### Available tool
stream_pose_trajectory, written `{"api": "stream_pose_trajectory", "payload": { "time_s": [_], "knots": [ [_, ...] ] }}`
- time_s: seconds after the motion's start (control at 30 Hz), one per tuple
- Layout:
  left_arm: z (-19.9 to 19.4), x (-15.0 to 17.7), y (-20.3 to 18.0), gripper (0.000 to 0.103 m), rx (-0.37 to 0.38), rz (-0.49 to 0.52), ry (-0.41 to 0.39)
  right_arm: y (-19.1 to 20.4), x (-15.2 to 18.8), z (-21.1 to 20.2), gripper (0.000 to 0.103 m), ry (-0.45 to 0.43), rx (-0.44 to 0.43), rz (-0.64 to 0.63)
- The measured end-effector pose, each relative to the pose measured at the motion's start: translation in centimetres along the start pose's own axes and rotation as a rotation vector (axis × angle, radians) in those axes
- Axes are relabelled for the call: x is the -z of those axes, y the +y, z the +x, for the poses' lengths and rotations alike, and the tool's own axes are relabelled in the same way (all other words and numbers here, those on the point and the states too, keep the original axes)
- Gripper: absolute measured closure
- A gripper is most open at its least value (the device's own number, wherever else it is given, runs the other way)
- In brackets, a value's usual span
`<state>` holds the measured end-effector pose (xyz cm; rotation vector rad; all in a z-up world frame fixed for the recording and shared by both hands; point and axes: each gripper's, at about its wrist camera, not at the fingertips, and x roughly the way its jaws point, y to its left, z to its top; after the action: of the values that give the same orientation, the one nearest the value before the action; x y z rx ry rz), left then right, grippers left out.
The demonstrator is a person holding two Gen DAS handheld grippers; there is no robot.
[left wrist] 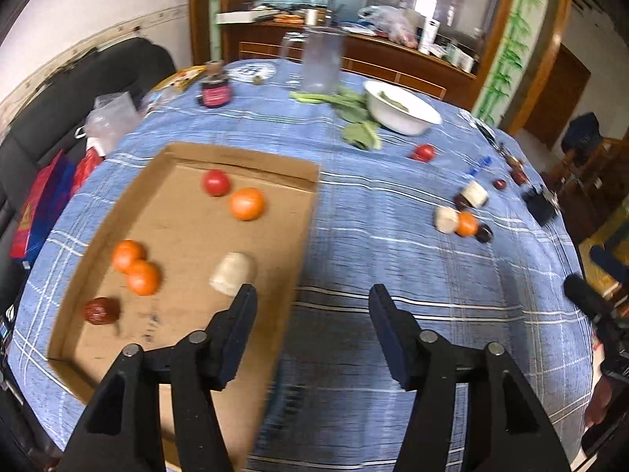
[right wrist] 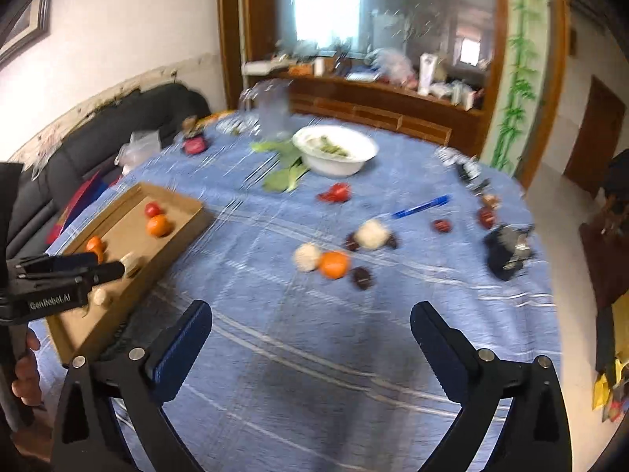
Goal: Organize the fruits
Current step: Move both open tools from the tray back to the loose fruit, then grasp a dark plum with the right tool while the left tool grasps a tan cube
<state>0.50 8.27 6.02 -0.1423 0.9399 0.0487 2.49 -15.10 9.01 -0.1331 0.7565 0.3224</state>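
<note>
Right wrist: left gripper (right wrist: 108,271) reads "GenRobot.AI".

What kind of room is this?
Most likely a home dining or living room: a table under a blue checked cloth, a dark sofa along the wall, and a cluttered wooden sideboard behind.

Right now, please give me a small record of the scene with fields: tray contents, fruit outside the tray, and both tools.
tray: cardboard tray on the blue cloth
in tray: three oranges, one red tomato, one dark red fruit, one pale piece
outside tray: orange, tomato, pale pieces and dark fruits
left tool: open, empty
right tool: open wide, empty
</note>
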Motion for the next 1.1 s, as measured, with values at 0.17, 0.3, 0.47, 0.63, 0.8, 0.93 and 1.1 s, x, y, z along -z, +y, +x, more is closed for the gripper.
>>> {"api": "stream_pose_trajectory", "payload": {
  "time_s": [0.17, 0.3, 0.47, 0.63, 0.8, 0.93, 1.1],
  "knots": [
    [0.9, 0.4, -3.0, 0.043, 0.016, 0.029, 0.033, -3.9, 0.6, -0.2, 0.001, 0.016, -0.011, 0.021],
    [1.4, 0.8, -4.9, 0.043, 0.009, 0.064, 0.05, -6.5, 0.9, 1.7, 0.001, 0.043, -0.022, 0.081],
    [2.3, 0.8, -5.9, 0.041, -0.005, 0.087, 0.078, -7.1, 0.9, 6.3, 0.005, 0.086, -0.016, 0.017],
    [3.0, 0.3, -6.7, 0.04, -0.015, 0.111, 0.086, -6.3, 0.1, 10.9, 0.024, 0.128, -0.086, -0.06],
    [4.5, -0.5, -7.7, 0.038, -0.019, 0.144, 0.111, -5.6, -0.2, 14.5, 0.041, 0.179, -0.123, -0.125],
    [6.1, -1.5, -8.6, 0.038, -0.008, 0.17, 0.129, -6.0, -0.3, 16.1, 0.068, 0.222, -0.17, -0.115],
    [8.8, -3.2, -10.4, 0.038, 0.009, 0.202, 0.156, -6.5, -0.4, 16.2, 0.079, 0.217, -0.177, -0.089]
  ]
}}
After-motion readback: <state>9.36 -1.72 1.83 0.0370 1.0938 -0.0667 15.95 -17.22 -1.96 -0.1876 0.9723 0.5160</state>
